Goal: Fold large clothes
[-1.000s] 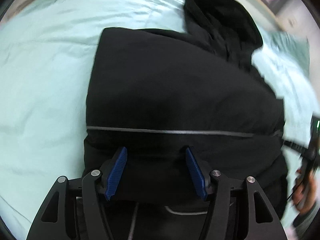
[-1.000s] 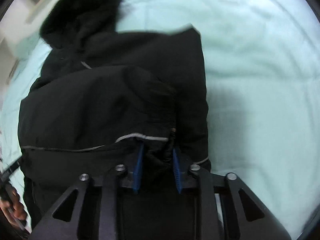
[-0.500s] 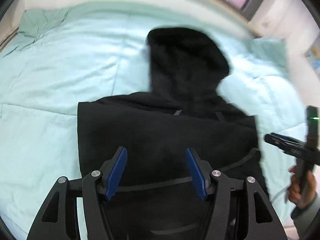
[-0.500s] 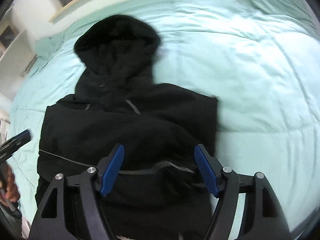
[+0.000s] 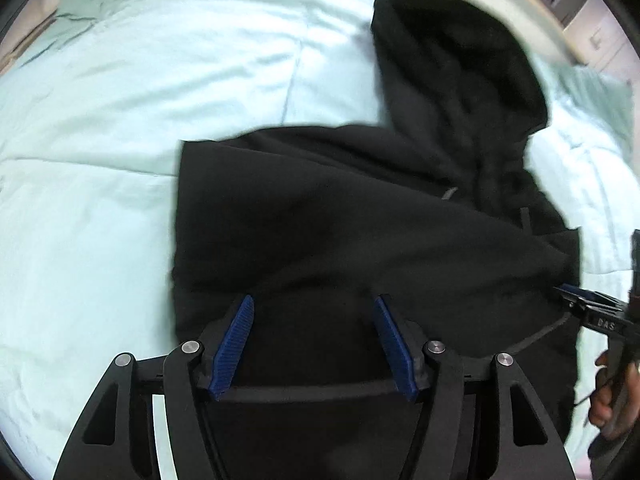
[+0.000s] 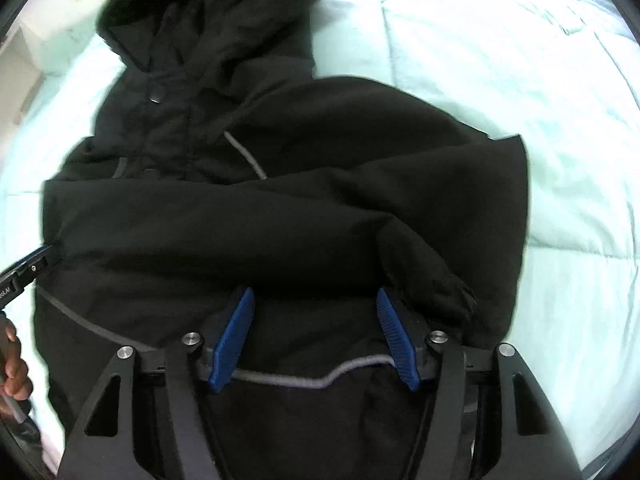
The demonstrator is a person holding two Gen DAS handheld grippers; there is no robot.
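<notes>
A black hooded jacket (image 5: 340, 220) lies folded on the bed, sleeves tucked across its body (image 6: 280, 220), hood (image 5: 452, 60) pointing away. My left gripper (image 5: 313, 300) hovers over the jacket's near part, jaws opening slightly, with nothing pinched. My right gripper (image 6: 314, 292) hangs above the grey-piped hem (image 6: 304, 380) and a folded cuff (image 6: 444, 280). Its jaws are closing from wide, the pads apart and pressing on no fabric. Each gripper shows at the other view's edge, the right gripper (image 5: 588, 308) at the jacket's right side and the left gripper (image 6: 20, 272) at its left.
A pale green quilted bedspread (image 5: 120, 120) stretches around the jacket on every side (image 6: 520, 60). The bed's far edge and a wall run behind the hood. The person's hands (image 5: 612, 400) (image 6: 14, 368) grip the handles at the frame edges.
The right gripper, shut on the jacket's hem fold a second ago, has let go and stands open. Both grippers have drawn back from the jacket, which lies more fully in view.
</notes>
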